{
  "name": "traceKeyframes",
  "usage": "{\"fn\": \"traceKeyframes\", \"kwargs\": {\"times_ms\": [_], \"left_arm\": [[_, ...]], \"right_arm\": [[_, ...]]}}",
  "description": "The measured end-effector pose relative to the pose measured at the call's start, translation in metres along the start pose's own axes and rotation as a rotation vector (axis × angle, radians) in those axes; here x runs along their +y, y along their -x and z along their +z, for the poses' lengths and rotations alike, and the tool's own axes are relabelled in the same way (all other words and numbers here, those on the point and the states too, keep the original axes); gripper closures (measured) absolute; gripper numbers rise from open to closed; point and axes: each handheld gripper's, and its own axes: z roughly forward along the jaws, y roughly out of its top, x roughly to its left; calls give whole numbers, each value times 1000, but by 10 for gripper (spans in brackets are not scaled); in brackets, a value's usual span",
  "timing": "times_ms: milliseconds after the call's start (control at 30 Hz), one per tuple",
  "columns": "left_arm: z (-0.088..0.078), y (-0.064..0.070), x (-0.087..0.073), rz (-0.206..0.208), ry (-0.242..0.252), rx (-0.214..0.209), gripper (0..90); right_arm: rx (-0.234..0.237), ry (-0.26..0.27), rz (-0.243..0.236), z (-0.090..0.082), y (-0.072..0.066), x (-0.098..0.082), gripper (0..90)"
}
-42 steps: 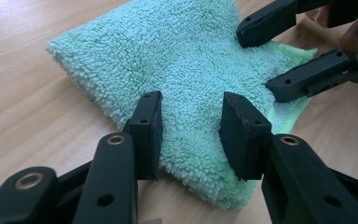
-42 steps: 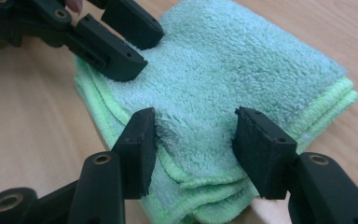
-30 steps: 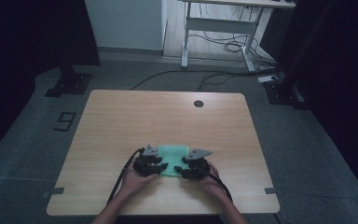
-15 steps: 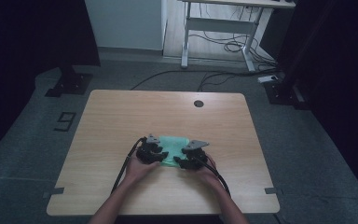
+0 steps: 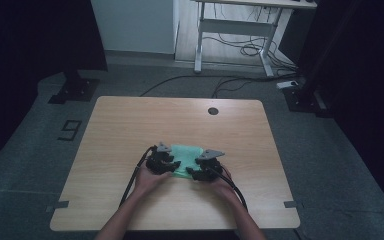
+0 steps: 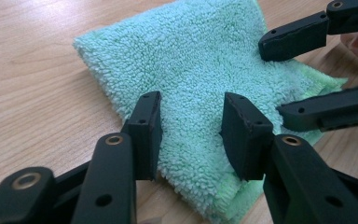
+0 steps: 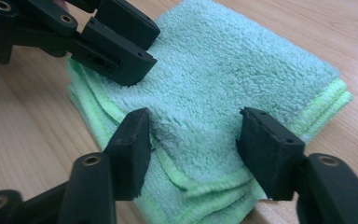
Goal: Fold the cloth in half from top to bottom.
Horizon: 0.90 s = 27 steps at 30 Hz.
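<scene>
With both hands low at the near middle of the table (image 5: 130, 125), the folded green towel (image 5: 186, 156) lies flat between the two tools. Left gripper (image 5: 164, 161): jaws spread apart, tips resting over the towel's left edge, pads not pressing on it, nothing pinched. Towel pile sits directly under and ahead of those jaws. Right gripper (image 5: 203, 170): jaws have just been opening, now spread wide over the towel's layered right edge, cloth between them but not clamped.
</scene>
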Motion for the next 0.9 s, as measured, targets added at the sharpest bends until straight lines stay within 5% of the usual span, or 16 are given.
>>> {"fn": "traceKeyframes", "kwargs": {"times_ms": [367,600,900], "left_arm": [[-28,8,-2,10,68,-4,529],[-46,17,-19,11,114,-11,469],[-69,28,-42,75,138,-7,425]], "right_arm": [[12,87,44,-21,0,-5,396],[5,144,56,-36,-5,-14,392],[3,181,78,-57,-17,-26,388]]}}
